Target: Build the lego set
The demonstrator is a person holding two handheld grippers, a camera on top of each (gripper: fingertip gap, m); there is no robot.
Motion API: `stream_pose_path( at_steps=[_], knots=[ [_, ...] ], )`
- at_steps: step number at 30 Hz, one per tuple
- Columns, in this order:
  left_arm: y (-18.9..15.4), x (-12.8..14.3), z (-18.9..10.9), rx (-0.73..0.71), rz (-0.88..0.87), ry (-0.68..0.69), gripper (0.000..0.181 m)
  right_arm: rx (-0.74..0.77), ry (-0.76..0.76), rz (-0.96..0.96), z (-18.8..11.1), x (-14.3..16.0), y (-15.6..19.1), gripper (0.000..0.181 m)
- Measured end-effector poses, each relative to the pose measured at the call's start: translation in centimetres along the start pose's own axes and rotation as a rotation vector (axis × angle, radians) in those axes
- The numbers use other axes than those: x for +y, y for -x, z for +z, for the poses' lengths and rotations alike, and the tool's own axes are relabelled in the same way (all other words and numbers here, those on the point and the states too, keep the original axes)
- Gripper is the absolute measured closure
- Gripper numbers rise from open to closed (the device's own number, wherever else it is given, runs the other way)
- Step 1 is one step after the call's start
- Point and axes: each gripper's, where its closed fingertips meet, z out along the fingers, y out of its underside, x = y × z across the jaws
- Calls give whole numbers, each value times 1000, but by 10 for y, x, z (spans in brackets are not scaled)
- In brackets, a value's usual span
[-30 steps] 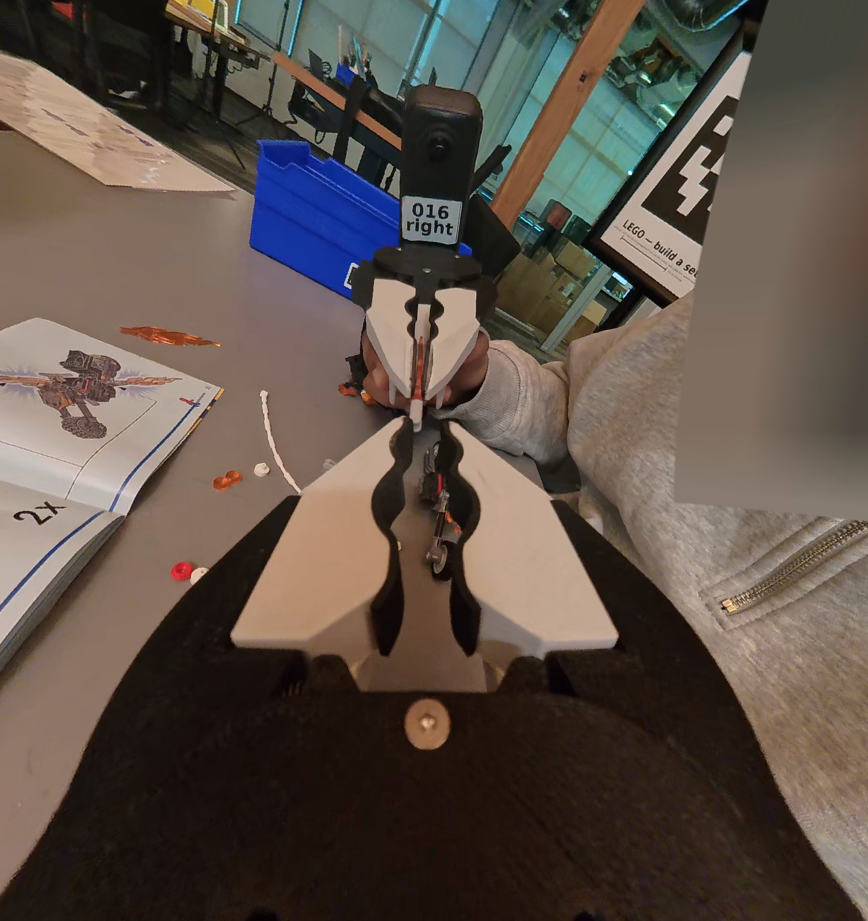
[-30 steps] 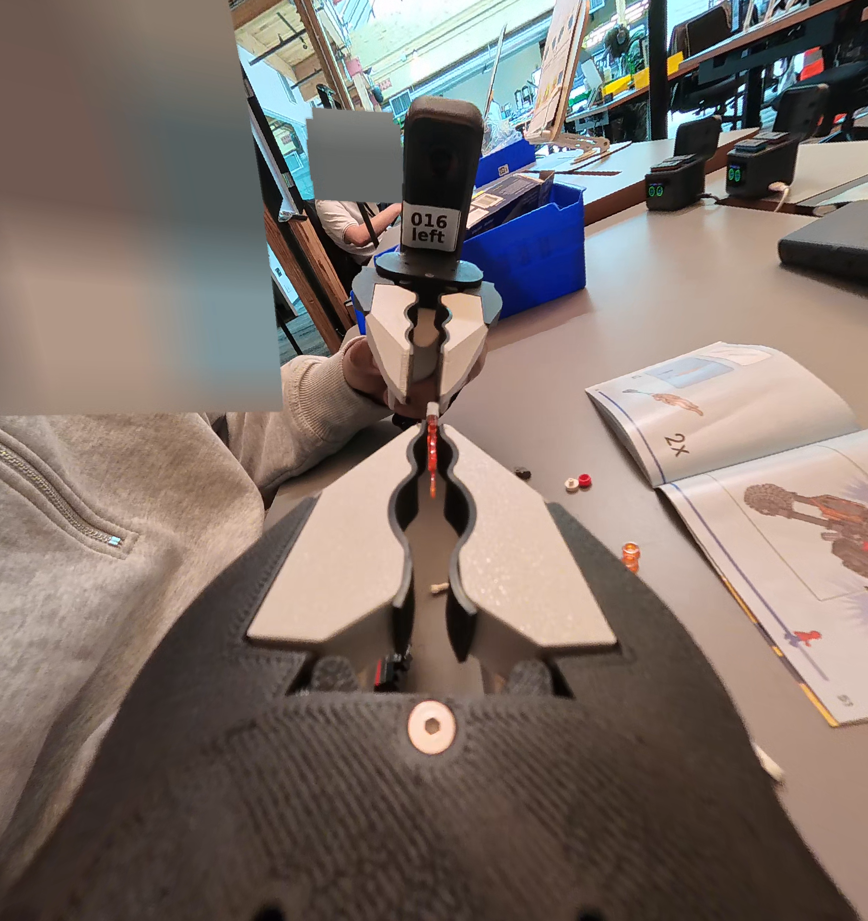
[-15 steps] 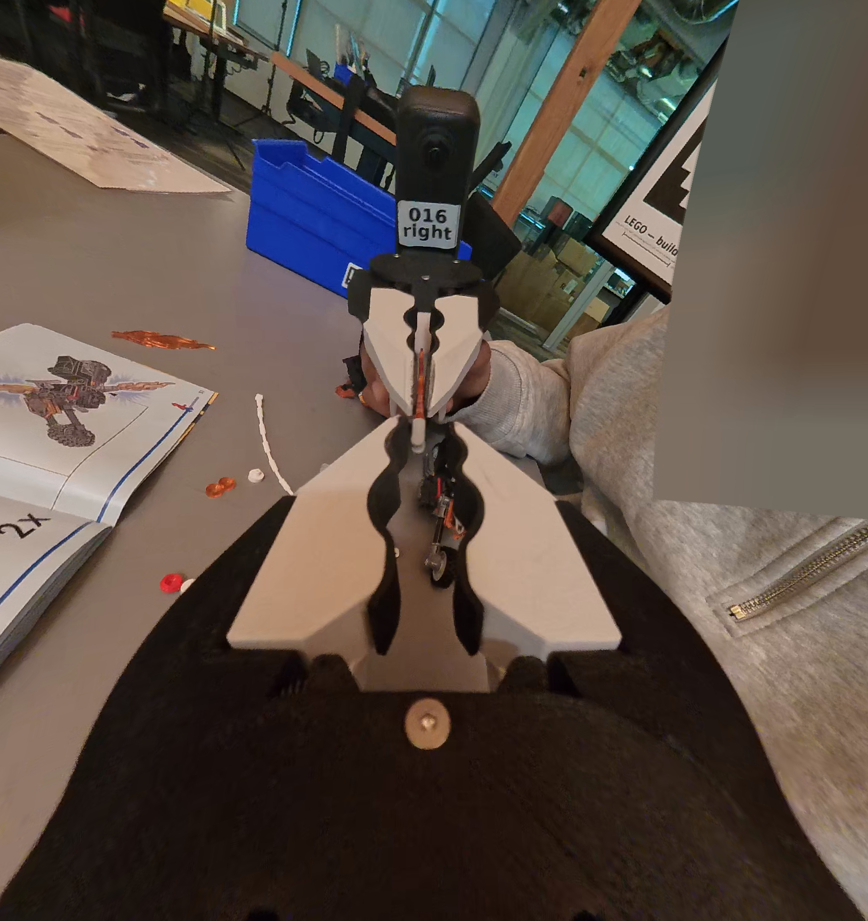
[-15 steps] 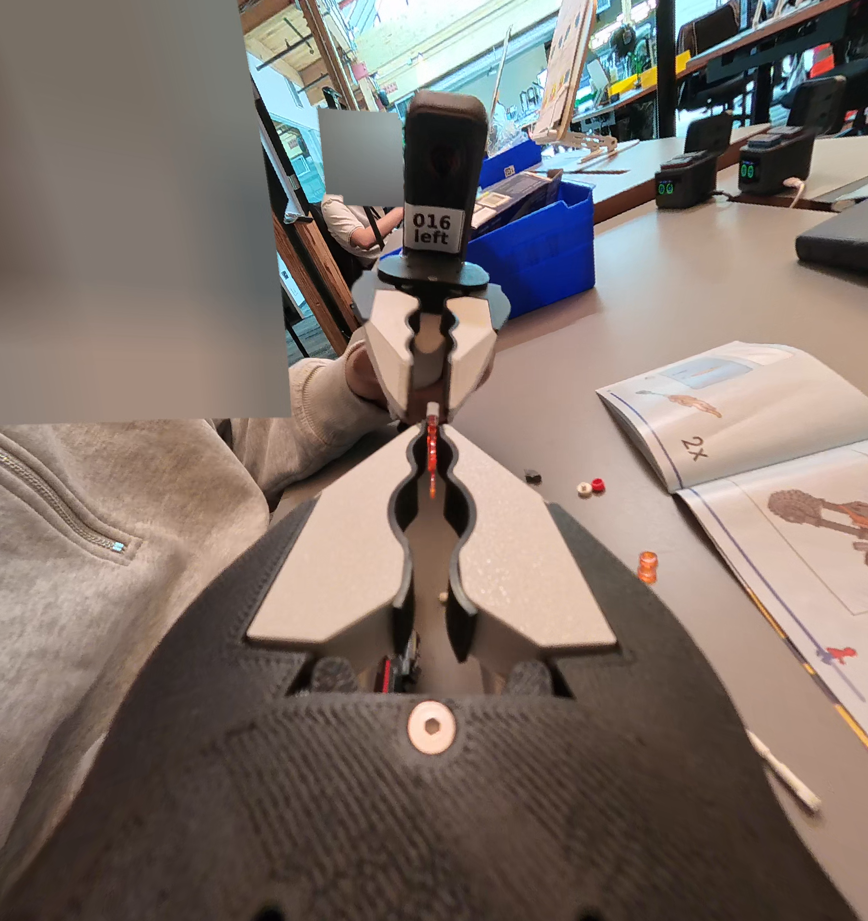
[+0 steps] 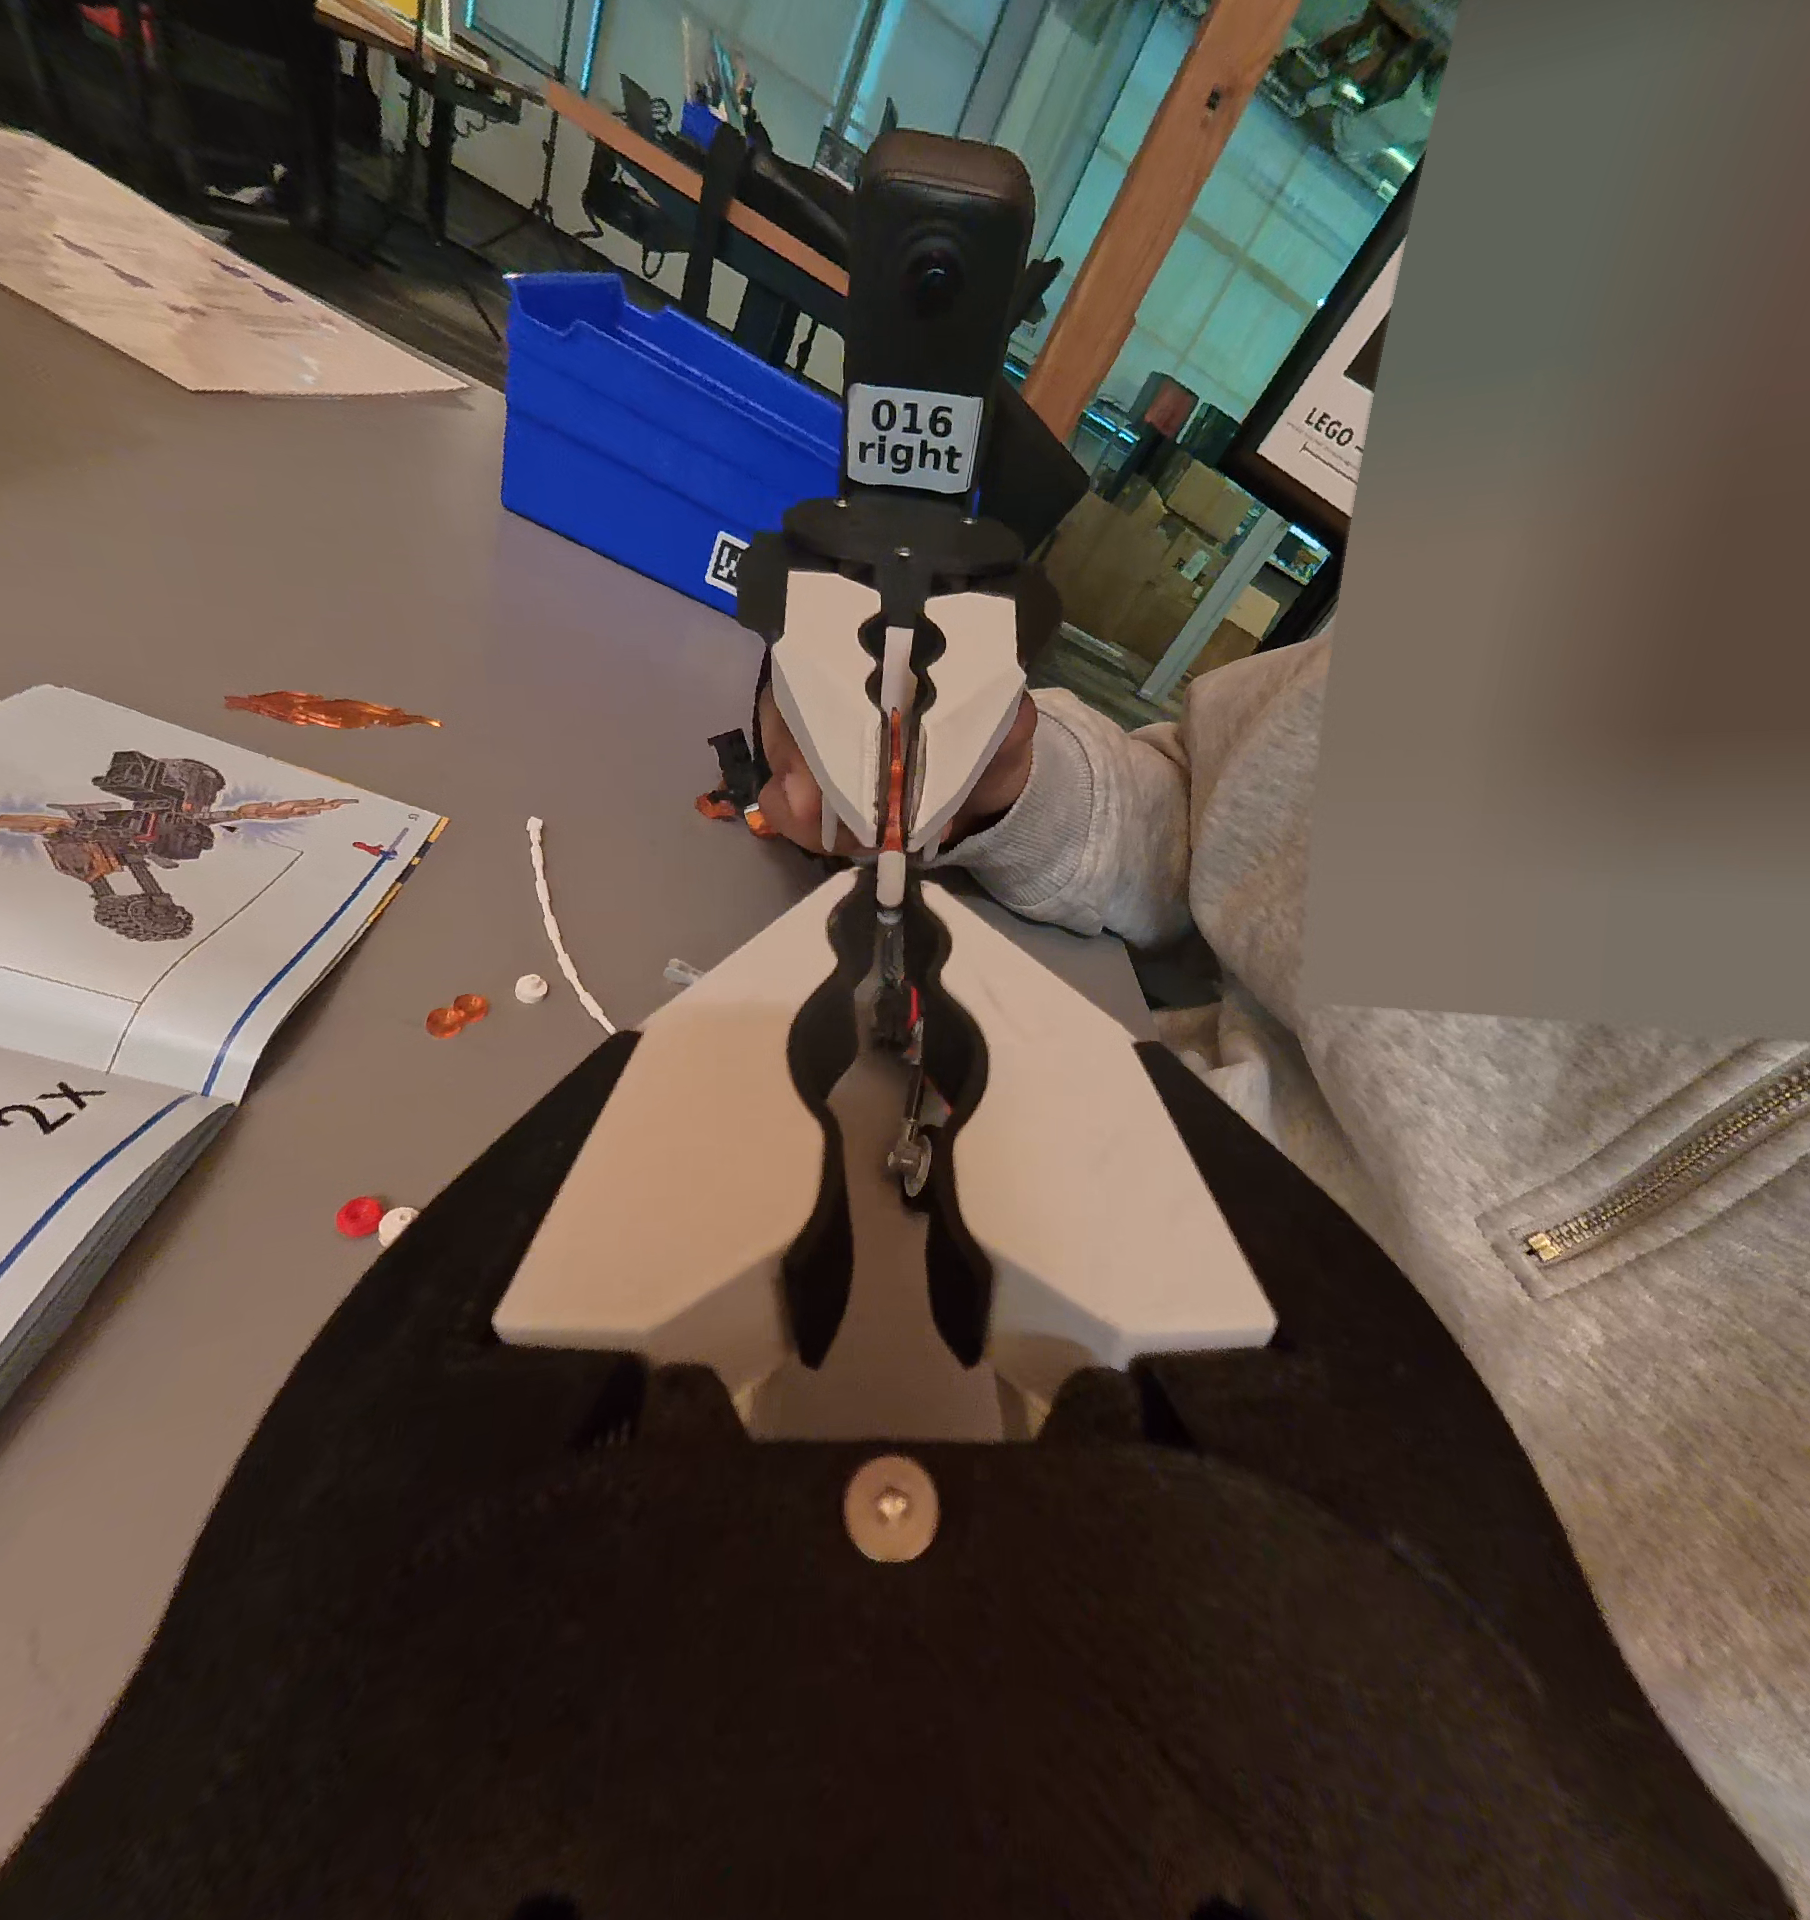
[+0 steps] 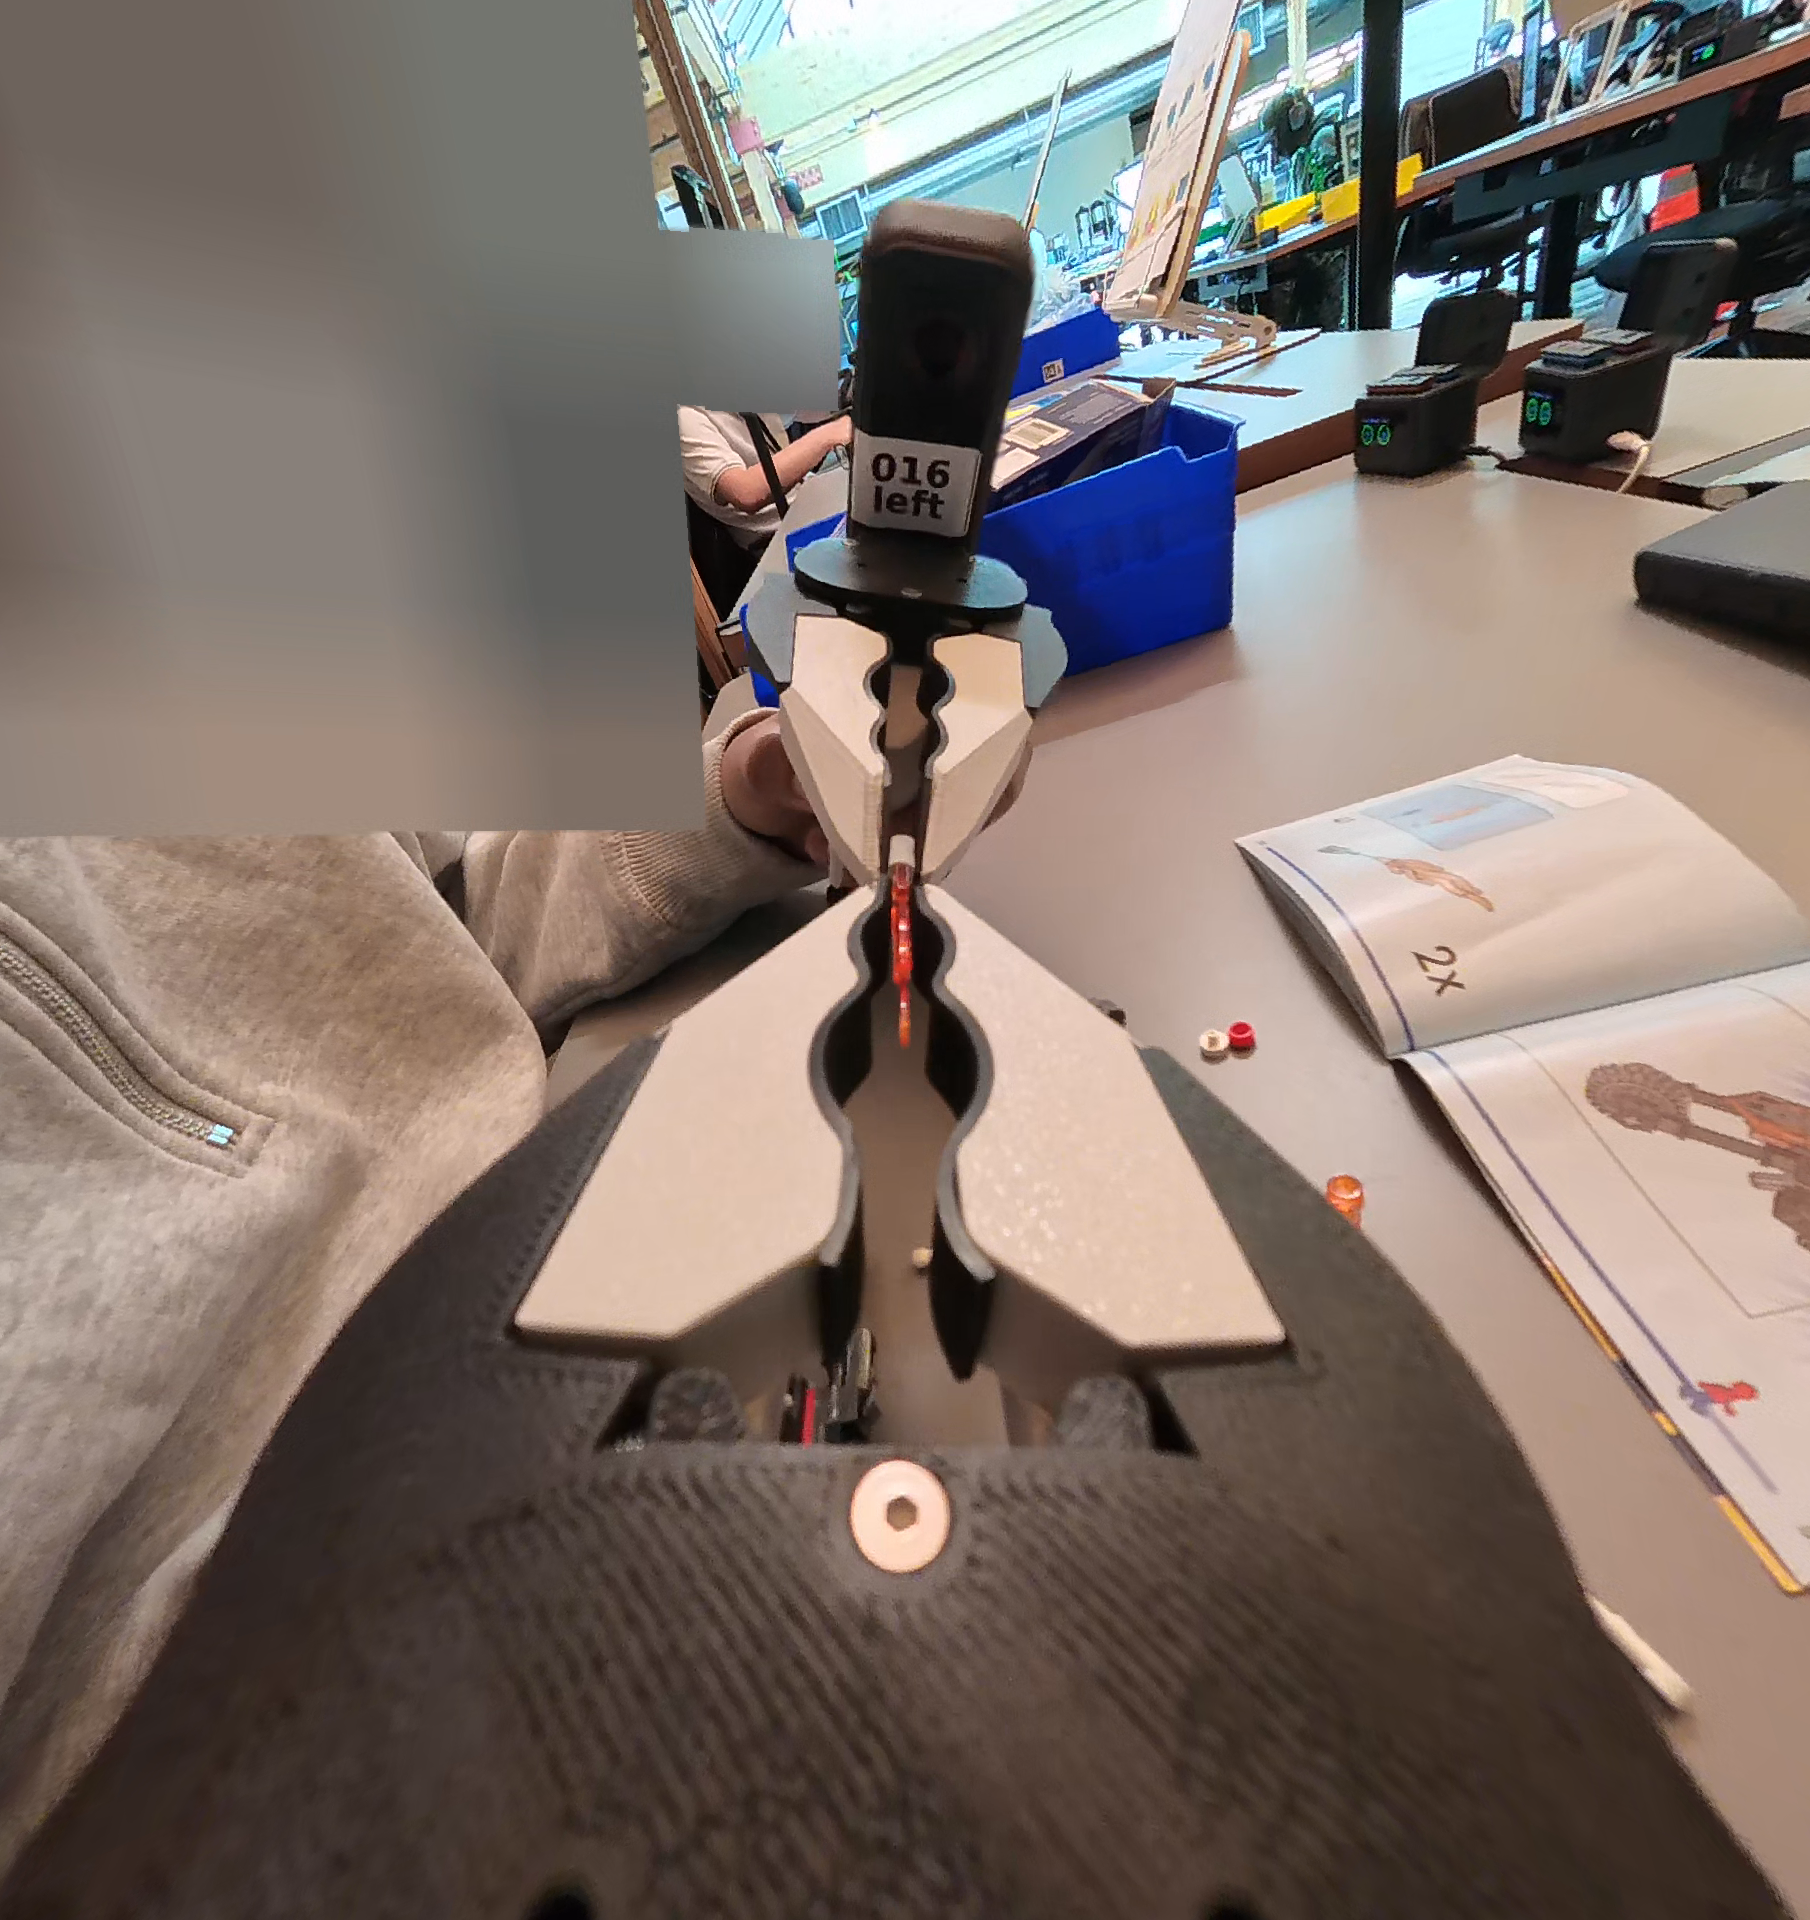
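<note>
At the centre of the work a thin translucent orange flame piece (image 6: pixel 902 971) is pinched edge-on between the tips of the right gripper (image 6: pixel 899 902), its jaws drawn together on it. Facing it nose to nose, the left gripper (image 5: pixel 888 891) is clamped at its tips on a small white peg (image 5: pixel 889 871), which meets the orange piece end to end. The head-on alignment appears deliberate: each tool steadies one part so the two can be pressed along a single line, clear of the grey table (image 5: pixel 257 540). Whether the joint is seated cannot be told. A small dark model section with a wheel (image 5: pixel 906 1091) shows between the left gripper's jaws; whether it is held or lies on the table below cannot be told. The instruction booklet (image 6: pixel 1607 1091) lies open beside the work, presumably for reference. Loose parts lie near it: a red round stud (image 5: pixel 359 1216), a second orange flame piece (image 5: pixel 329 712) and a white toothed strip (image 5: pixel 558 935). A blue bin (image 5: pixel 662 426) stands well apart.
</note>
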Motion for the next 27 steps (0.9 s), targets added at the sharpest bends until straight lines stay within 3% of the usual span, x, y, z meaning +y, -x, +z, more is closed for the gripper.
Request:
stream_pose_path(
  at_steps=[17, 22, 27],
  knots=[
    [5, 9, -2, -83, 77, 82, 178, -45, 26, 269, 4, 7, -3, 181],
    [5, 13, -1, -78, 48, 99, 179, -34, 51, 242, 4, 11, -4, 181],
    [2, 12, -1, -26, -44, 85, 179, 7, 80, 95, 5, 10, -1, 181]
  ],
)
